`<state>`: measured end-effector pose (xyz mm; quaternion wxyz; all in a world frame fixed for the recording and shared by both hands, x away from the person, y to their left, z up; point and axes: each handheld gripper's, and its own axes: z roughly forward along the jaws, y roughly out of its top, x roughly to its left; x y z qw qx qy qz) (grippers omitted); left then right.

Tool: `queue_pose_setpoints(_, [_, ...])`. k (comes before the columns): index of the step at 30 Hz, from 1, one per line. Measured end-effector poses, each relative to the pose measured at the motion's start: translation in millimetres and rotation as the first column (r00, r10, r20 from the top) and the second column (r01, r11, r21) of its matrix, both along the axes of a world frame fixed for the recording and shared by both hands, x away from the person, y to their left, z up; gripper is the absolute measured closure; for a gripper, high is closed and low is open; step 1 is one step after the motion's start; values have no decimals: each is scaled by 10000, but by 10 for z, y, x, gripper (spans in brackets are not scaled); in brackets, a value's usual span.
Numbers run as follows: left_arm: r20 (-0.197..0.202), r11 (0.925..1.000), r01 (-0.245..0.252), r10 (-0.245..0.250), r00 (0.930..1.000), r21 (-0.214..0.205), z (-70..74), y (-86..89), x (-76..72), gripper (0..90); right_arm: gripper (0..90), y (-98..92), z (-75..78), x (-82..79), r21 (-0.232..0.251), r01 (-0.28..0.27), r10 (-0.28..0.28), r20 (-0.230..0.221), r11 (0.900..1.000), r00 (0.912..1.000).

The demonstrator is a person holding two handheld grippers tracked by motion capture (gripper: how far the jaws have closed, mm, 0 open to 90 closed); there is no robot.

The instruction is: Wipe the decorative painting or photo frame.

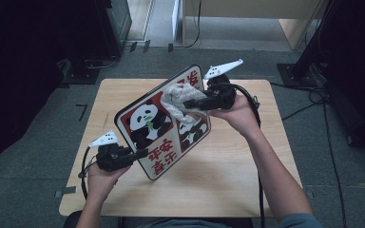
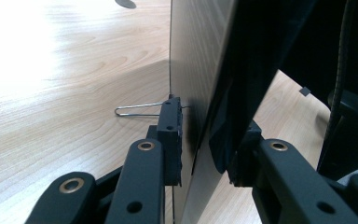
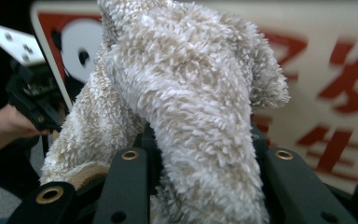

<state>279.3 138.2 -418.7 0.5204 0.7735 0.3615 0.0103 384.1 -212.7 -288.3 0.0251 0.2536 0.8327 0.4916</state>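
A: Item one, count one: panda board (image 1: 164,123), a flat square sign with rounded corners, white border, red field, and two pandas printed on its face plus red characters in two corners. Where is it?

B: Lifted off the bench (image 1: 228,185) and tilted, over the bench's centre, its long diagonal running from about 1 o'clock down to 7 o'clock in the high view.

A: Item two, count one: fluffy cloth (image 1: 180,100), beige and cream pile.

B: Bunched against the board's face, toward the board's 1 o'clock corner. In the right gripper view the cloth (image 3: 186,107) covers most of the frame with the board's red print behind it.

A: Claws, count two. Left claw (image 1: 140,153)?

B: At the board's 8 o'clock edge. The left gripper view shows the left claw (image 2: 205,154) clamped on that edge, one pad on each face, so it is closed on the board (image 2: 196,60). A thin wire loop (image 2: 137,110) sticks out beside the left pad; count one.

A: Right claw (image 1: 190,102)?

B: At the cloth, reaching in from 3 o'clock. In its own view the right claw (image 3: 200,158) is pinched tight on the cloth, pile bulging up between the jaws.

A: Hands, count two?

B: Left hand (image 1: 100,178) at 7 o'clock of the bench, right hand (image 1: 237,114) at 2 o'clock. Each holds one gripper.

A: Bench, count one?

B: Light wood, pale grain.
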Motion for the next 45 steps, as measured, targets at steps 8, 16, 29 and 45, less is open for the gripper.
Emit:
queue_pose_setpoints(8, [22,9999,-81,81,10000,116,-6,9,-33,744,652,108,190,44,142,29,-38,591,9999,9982])
queue_pose_setpoints(16, [24,10000,-64,64,10000,60,-11,13,-34,765,651,115,72,86,-144,1,4,297,9999,9996])
queue_pose_setpoints(29, [52,9999,-47,47,10000,114,-10,12,-31,768,651,95,-103,90,-290,-97,99,86,9995,9999])
queue_pose_setpoints(45, [109,9998,-59,57,9999,178,-4,0,-27,774,650,41,-336,71,-240,-204,198,-244,9995,9995])
